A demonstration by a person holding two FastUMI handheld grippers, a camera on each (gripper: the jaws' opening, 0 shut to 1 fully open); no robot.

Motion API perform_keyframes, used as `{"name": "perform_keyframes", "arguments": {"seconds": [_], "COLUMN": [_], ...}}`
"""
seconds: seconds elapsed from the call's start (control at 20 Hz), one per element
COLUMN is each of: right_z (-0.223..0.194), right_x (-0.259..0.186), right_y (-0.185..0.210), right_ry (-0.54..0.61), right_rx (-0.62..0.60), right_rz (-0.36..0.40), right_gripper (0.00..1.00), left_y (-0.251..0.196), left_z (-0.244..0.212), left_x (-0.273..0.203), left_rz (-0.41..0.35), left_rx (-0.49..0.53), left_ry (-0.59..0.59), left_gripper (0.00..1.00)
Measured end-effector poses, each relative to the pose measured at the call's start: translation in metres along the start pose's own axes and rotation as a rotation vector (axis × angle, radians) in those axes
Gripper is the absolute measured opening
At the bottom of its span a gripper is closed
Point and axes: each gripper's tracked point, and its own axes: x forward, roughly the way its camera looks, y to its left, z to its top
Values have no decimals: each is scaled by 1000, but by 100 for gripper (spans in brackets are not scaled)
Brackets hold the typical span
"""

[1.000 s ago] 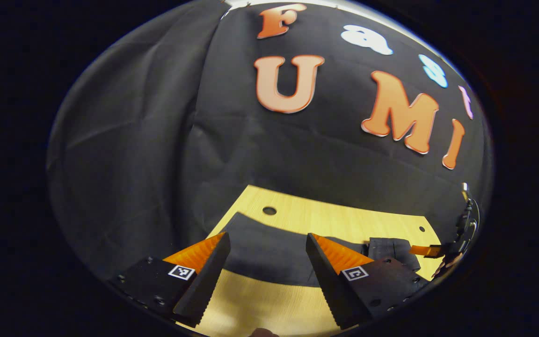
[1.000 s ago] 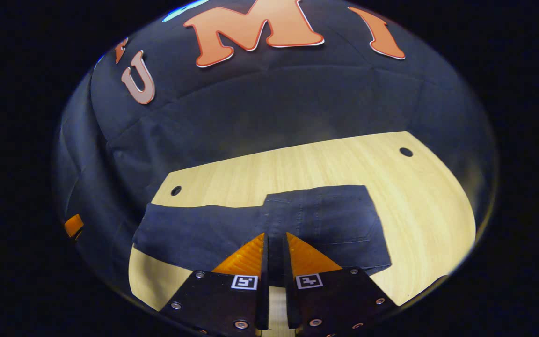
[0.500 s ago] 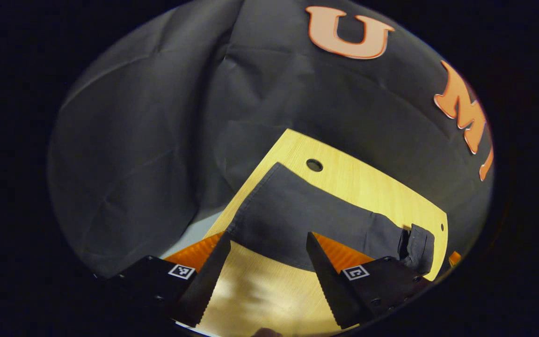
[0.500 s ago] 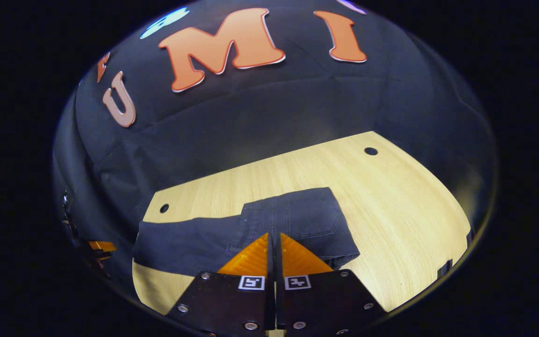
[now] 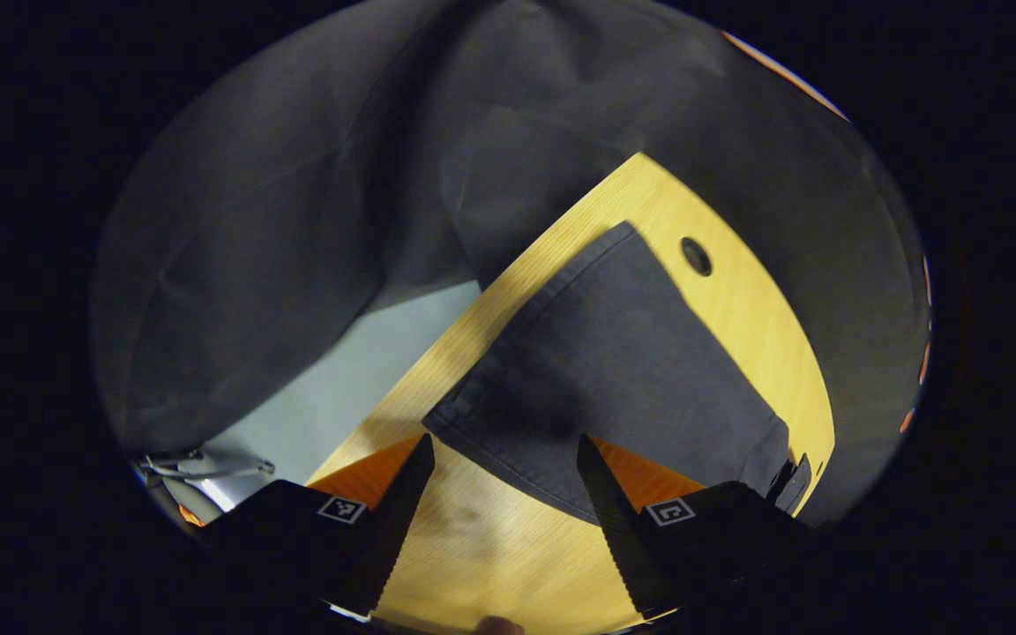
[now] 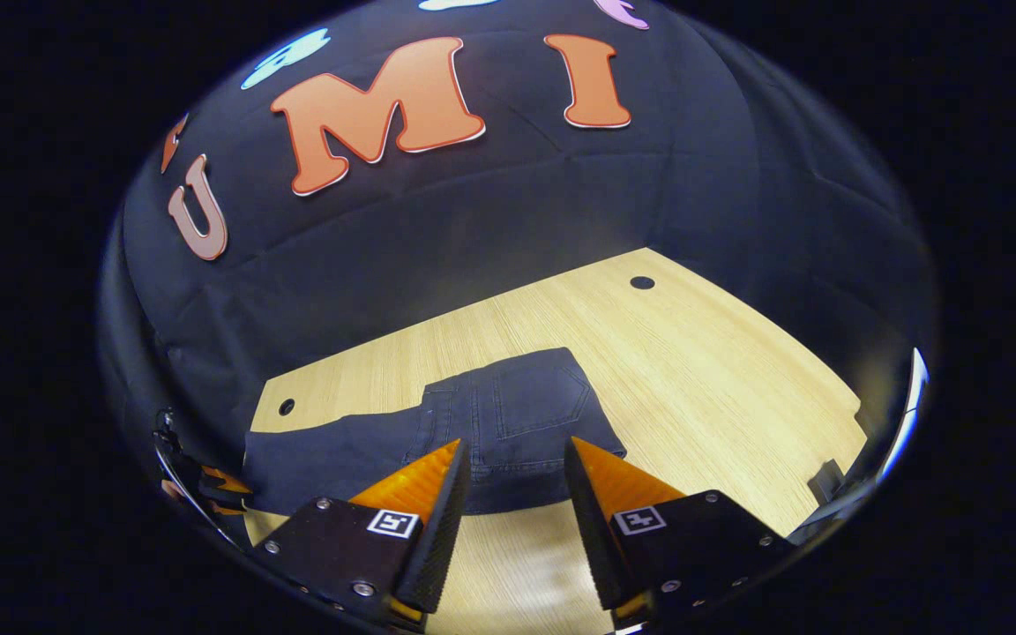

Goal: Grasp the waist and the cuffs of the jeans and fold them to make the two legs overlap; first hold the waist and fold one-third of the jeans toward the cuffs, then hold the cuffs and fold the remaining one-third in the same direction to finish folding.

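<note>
- We see the dark jeans (image 6: 473, 432) lying flat on the wooden counter (image 6: 702, 370), the waist part with its back pocket already folded over the legs.
- Our right gripper (image 6: 512, 459) hovers at the near edge of the folded waist, its fingers spread apart and holding nothing.
- Our left gripper (image 5: 504, 459) sits above the cuff end of the jeans (image 5: 614, 370), fingers wide apart, the cuff hem lying between and just beyond them, not pinched.
- A round hole (image 5: 696, 256) in the counter lies just past the cuff corner.
</note>
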Motion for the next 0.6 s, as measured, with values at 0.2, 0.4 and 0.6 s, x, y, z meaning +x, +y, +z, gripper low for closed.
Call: {"name": "perform_keyframes", "arguments": {"seconds": [0.2,0.4,0.6], "right_z": [8,19,29], "right_x": [-14,-23,-29], "right_y": [-1,0,-8], "right_ry": [-33,-66,-90], "right_rx": [-39,-65,-45], "right_rz": [5,22,44], "right_gripper": [67,81,83], "left_y": [7,11,1], "left_z": [14,9,17], "left_x": [5,12,13], "left_rz": [91,202,178], "left_rx": [-26,-3,27], "left_ry": [18,18,-66], "left_gripper": [99,97,90]}}
